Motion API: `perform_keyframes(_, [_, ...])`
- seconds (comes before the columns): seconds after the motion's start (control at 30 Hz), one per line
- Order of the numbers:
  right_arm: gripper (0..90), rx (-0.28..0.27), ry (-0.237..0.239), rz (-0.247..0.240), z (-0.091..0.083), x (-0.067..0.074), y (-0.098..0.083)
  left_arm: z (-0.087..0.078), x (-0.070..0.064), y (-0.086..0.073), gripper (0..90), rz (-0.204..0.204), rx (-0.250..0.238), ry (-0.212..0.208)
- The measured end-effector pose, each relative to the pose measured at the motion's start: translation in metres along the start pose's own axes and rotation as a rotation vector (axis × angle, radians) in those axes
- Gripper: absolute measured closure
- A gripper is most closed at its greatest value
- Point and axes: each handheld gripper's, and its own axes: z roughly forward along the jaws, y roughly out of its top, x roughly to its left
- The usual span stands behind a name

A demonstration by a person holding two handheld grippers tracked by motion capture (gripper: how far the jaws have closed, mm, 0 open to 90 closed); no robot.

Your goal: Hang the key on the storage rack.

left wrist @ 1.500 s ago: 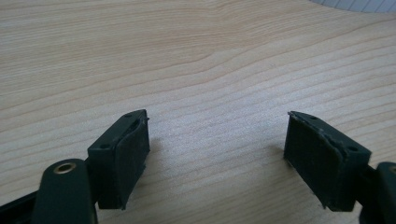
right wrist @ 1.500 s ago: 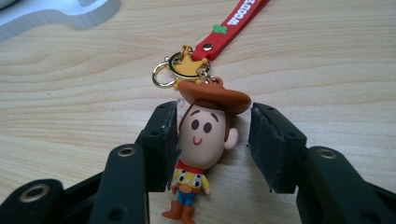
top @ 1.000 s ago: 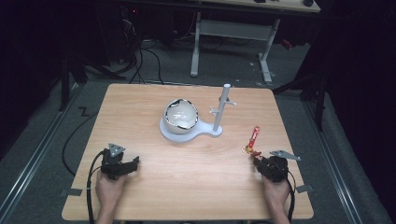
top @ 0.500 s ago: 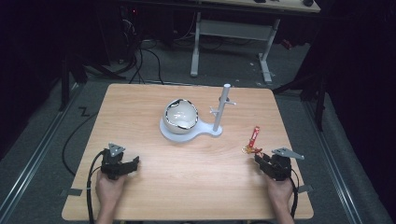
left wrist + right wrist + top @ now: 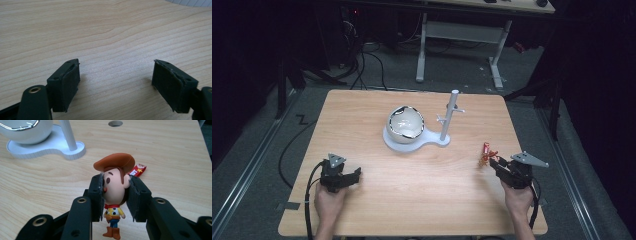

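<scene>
My right gripper [image 5: 115, 196] is shut on the head of a small cowboy figurine [image 5: 115, 188] with a brown hat, a yellow shirt and a red tag; the figurine hangs just above the wood. From above, the figurine [image 5: 486, 156] sticks out ahead of the right gripper [image 5: 496, 163] near the table's right edge. A white stand [image 5: 415, 140] at the table's middle carries a white bowl [image 5: 406, 123] and an upright post with pegs [image 5: 451, 115]. My left gripper [image 5: 116, 85] rests low over bare wood at the front left [image 5: 354, 175], open and with nothing between its pads.
The wooden table [image 5: 362, 110] has a round hole [image 5: 115, 123] beyond the figurine. The stand's base [image 5: 50, 148] lies ahead and to the left in the right gripper view. Dark floor, cables and a desk frame [image 5: 462, 35] lie beyond the far edge.
The right gripper has lifted the figurine off the table and drawn it slightly toward the person. The left hand has stayed put.
</scene>
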Motion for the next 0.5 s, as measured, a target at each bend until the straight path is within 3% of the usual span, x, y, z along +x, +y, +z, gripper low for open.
perform_keyframes(0.5, [67.1, -0.085, 0.023, -0.032, -0.023, 0.002, 0.028, 0.0, 0.0, 0.0, 22.9, 0.0, 0.0, 0.0])
